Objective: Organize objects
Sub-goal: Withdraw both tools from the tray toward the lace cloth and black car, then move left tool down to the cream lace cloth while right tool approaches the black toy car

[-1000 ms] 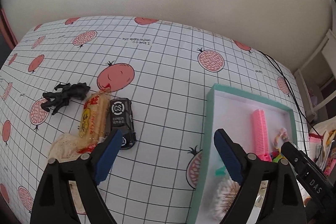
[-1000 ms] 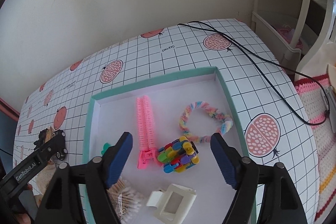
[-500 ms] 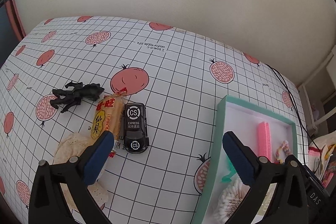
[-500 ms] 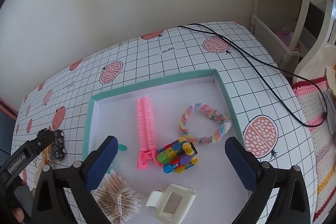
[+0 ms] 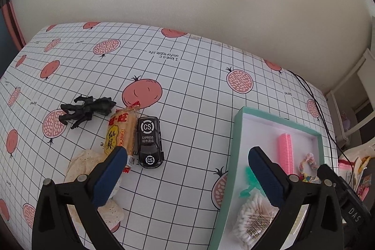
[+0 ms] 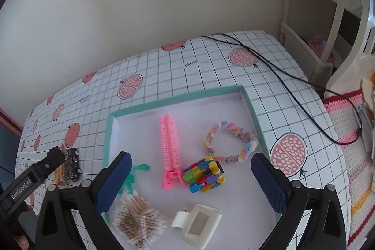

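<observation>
The teal-rimmed box (image 6: 106, 132) sits on the right of the gridded tablecloth (image 5: 187, 86), its white floor already holding several things. Four items lie in a cluster well apart from it on the cloth.

Both jaws have just been opening, with nothing between them. The left gripper (image 5: 187, 161) stands wide over bare cloth between the cluster and the box; the right gripper (image 6: 191, 168) stands wide above the box.

The likely step is fetching from the cluster. To do it well, the left gripper should probably straddle the toy car (image 5: 149, 142) across its narrow sides, clear of the snack packet (image 5: 119, 132) touching it.

By size: the cream lace cloth (image 5: 82, 163) is soft and limp; the packet is crinkly film; the car is hard, glossy black plastic; the black figure (image 5: 86, 109) is spiky, awkward to pinch.

In the box: a bagged bundle of cotton swabs (image 6: 138, 214), a ribbed pink clip (image 6: 170, 144), a fuzzy pastel ring (image 6: 230, 142), a blocky multicoloured toy (image 6: 205, 175).
</observation>
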`<state>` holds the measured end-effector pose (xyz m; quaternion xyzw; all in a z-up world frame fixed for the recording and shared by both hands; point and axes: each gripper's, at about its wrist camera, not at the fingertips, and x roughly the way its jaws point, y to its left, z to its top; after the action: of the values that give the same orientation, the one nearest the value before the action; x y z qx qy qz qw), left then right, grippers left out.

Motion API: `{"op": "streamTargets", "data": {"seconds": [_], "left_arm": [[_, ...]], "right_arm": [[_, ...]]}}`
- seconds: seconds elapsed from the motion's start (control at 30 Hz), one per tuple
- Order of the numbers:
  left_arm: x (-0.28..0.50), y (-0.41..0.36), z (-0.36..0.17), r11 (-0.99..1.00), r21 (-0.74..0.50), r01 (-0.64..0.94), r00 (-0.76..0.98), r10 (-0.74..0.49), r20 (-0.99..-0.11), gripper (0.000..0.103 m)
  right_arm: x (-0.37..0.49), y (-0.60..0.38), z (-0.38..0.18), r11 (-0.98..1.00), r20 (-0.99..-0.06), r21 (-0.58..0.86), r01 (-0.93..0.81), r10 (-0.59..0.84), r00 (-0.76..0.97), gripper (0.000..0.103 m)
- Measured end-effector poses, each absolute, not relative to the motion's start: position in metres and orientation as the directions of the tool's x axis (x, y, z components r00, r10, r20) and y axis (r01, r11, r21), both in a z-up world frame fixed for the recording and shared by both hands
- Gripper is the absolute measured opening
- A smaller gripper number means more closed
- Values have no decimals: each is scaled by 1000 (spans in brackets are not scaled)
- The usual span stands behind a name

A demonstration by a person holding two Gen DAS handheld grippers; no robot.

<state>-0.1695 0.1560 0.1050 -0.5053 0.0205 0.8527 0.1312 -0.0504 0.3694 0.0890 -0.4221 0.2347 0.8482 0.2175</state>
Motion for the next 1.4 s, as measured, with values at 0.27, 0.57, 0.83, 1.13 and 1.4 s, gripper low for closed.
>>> {"op": "streamTargets", "data": {"seconds": [0.27, 0.57, 0.83, 1.13, 1.4], "left_arm": [[-169, 131, 135, -964, -101, -245, -489, 213, -846, 103], [-179, 59, 153, -987, -98, -127, -506, 149, -849, 103], [-184, -12, 166, -995, -95, -16, -517, 90, -851, 103], [-190, -38, 137, -997, -73, 24, -444, 55, -894, 103], [-191, -15, 95, -995, -83, -63, -331, 99, -938, 103]], "right_arm": [[-56, 342, 140, -828, -719, 272, -491, 164, -675, 103], [-81, 283, 166, -876, -678, 342, -339, 19, -735, 103], [-103, 225, 166, -908, -694, 341, -242, -69, -717, 103], [-126, 195, 137, -918, -745, 324, -229, -98, -659, 103], [-145, 185, 97, -926, -797, 287, -244, -90, -597, 99]]}}
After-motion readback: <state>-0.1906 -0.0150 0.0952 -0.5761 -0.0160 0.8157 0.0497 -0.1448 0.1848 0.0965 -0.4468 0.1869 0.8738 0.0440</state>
